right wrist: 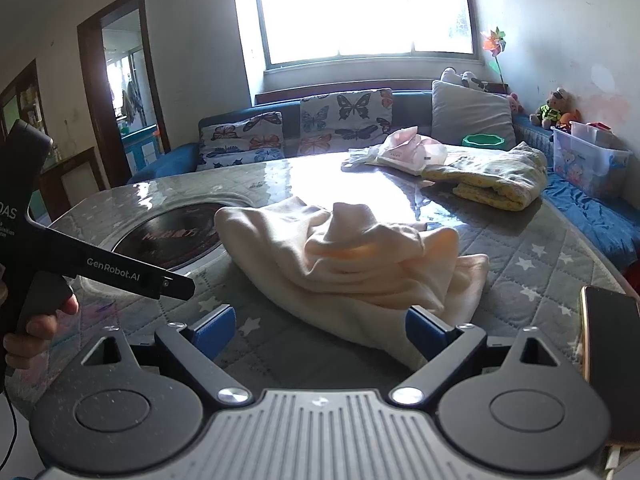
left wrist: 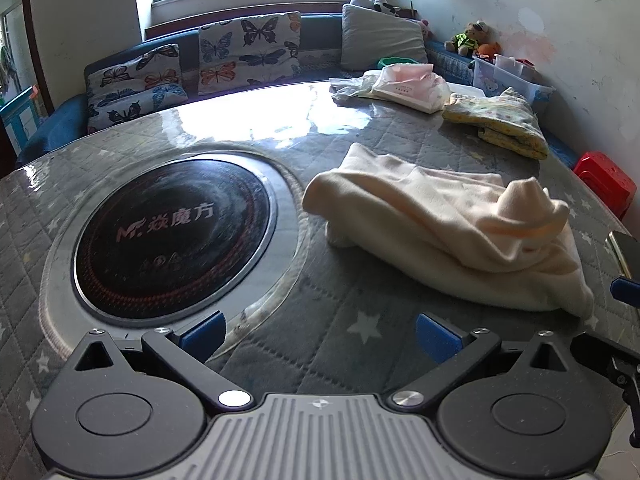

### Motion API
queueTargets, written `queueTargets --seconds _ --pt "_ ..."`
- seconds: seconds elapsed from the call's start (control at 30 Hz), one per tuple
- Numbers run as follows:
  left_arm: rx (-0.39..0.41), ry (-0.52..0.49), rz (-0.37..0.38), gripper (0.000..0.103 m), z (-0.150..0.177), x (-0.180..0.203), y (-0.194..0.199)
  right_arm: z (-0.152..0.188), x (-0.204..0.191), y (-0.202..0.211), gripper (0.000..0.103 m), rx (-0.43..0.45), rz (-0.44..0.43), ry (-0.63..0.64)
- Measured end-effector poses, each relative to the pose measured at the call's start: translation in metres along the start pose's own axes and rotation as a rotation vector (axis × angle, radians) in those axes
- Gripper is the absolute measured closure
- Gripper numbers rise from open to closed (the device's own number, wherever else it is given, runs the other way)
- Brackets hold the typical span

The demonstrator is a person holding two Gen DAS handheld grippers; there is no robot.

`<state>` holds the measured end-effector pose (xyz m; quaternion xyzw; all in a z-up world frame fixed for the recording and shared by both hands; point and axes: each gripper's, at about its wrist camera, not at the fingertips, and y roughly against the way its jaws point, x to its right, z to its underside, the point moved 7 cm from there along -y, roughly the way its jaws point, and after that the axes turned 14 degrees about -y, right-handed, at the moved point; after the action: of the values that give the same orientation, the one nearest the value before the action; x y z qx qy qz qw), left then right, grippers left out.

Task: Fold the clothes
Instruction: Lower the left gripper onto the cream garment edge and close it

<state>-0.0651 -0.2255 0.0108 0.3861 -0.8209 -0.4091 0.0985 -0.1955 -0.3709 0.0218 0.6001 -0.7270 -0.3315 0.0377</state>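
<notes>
A rumpled cream garment [right wrist: 348, 264] lies heaped on the table [right wrist: 520, 248]. Both claws, left [left wrist: 320, 336] and right [right wrist: 320, 332], hang released, holding nothing. Best to pinch 2 corners and spread it flat first.

A home living room. A sofa [right wrist: 240, 136] with butterfly cushions [right wrist: 346, 118] sits at twelve o'clock under a window [right wrist: 360, 12]; a teddy bear [right wrist: 554, 110] sits at two o'clock.
</notes>
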Motion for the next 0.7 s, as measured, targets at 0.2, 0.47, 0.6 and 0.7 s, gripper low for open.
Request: queueTargets --seconds 0.2,0.47,0.6,0.7 --pt "0.007 -0.02 0.003 0.0 -0.016 0.003 -0.007 -0.009 0.008 -0.006 0.011 0.005 0.015 -0.015" --pt "0.018 -0.04 0.024 0.0 -0.038 0.011 -0.016 -0.022 0.013 -0.015 0.015 0.017 0.02 -0.005" --pt "0.024 -0.055 0.03 0.0 -0.048 0.016 -0.02 -0.027 0.016 -0.021 0.017 0.015 0.02 -0.009" --pt "0.026 -0.063 0.035 0.0 -0.056 0.02 -0.024 -0.031 0.019 -0.024 0.017 0.016 0.023 -0.011"
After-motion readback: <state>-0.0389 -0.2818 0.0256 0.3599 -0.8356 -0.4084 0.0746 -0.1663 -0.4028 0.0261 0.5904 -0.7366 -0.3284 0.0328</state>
